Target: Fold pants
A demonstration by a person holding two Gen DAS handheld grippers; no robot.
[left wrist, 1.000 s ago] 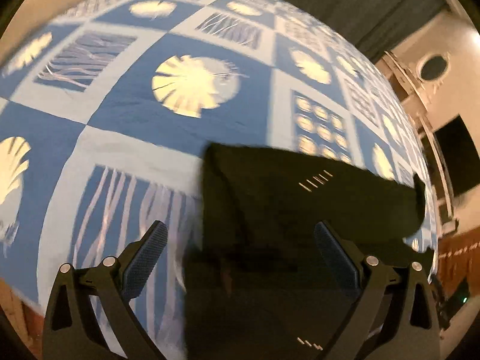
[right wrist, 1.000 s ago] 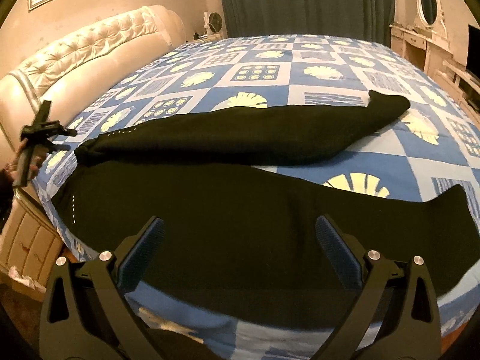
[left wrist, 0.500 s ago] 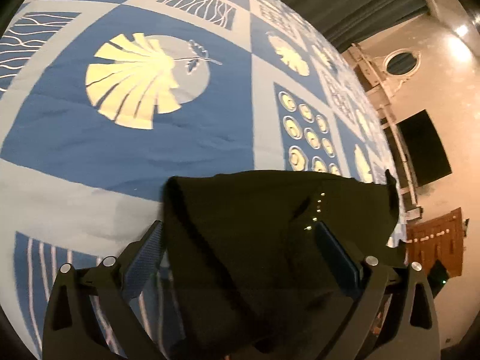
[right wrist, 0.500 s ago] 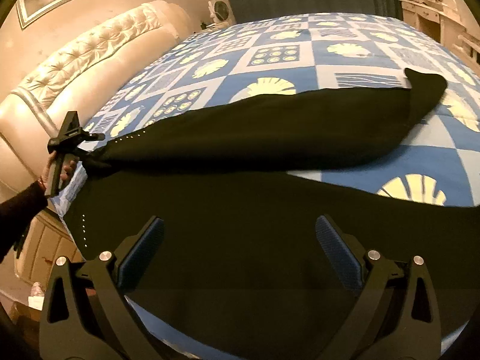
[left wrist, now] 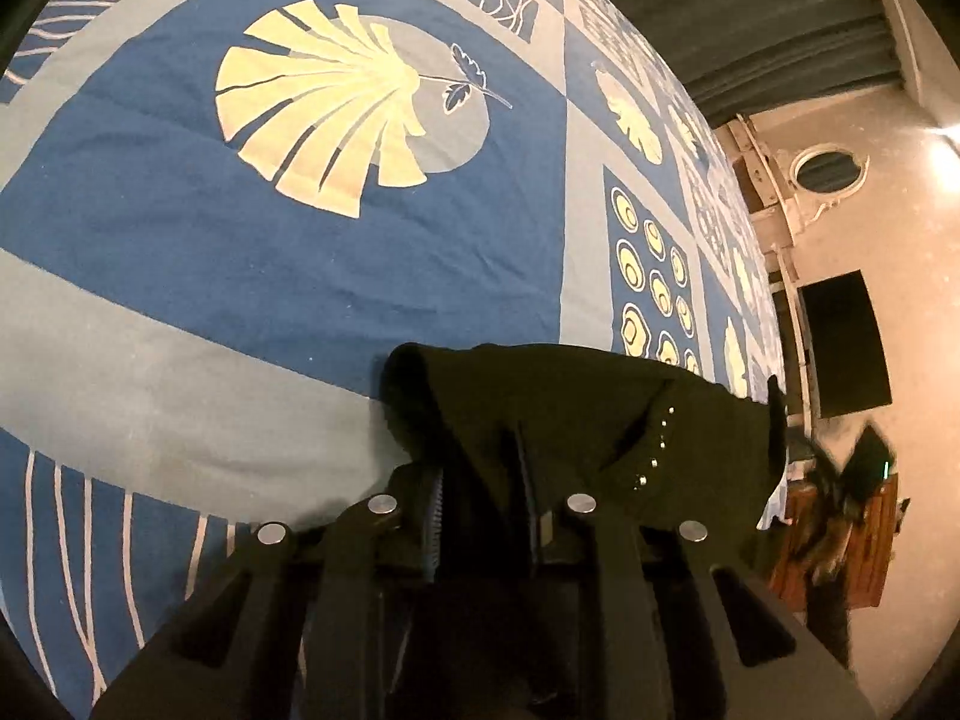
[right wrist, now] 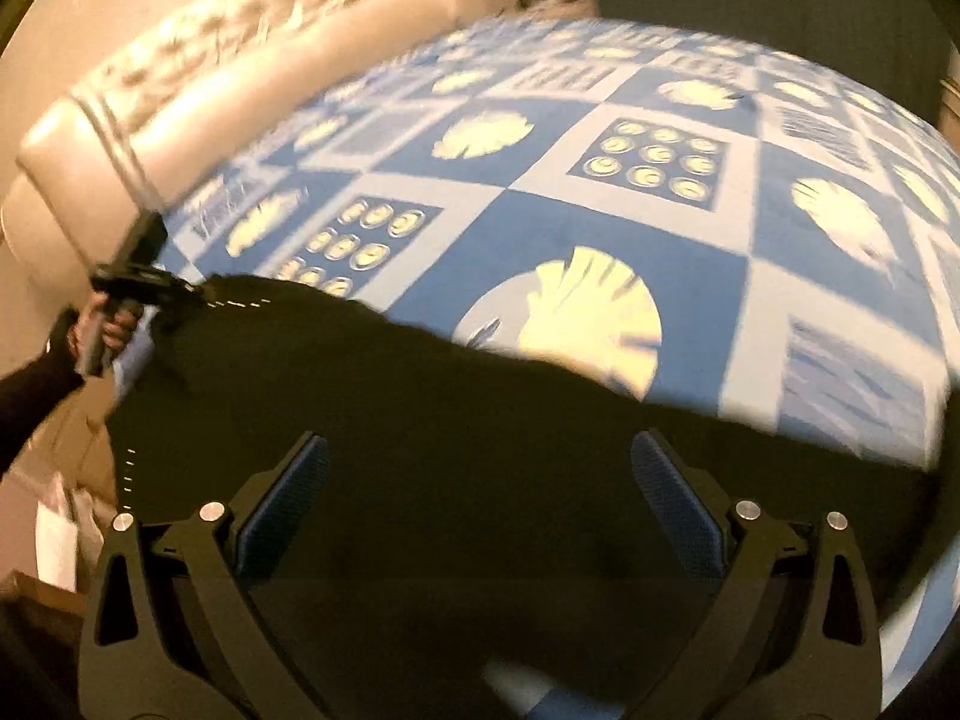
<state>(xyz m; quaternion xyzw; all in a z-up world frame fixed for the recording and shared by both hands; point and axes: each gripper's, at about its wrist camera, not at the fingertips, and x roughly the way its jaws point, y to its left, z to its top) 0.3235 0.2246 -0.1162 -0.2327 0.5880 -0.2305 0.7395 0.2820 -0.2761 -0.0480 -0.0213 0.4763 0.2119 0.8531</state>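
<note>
Where studs glint, black pants (left wrist: 558, 414) bunch in the left hand-held gripper (left wrist: 480, 480).

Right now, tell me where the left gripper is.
In the right wrist view the left gripper is at the far left, by the bed's edge below the tufted headboard, shut on the waist corner of the black pants.

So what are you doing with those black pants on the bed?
A person is folding black pants on a bed with a blue shell-patterned bedspread, holding a pair of tongs in each hand. The left tongs are shut on a bunched edge of the pants. The right tongs are open above the dark fabric, gripping nothing. The fold is not yet done.
</note>
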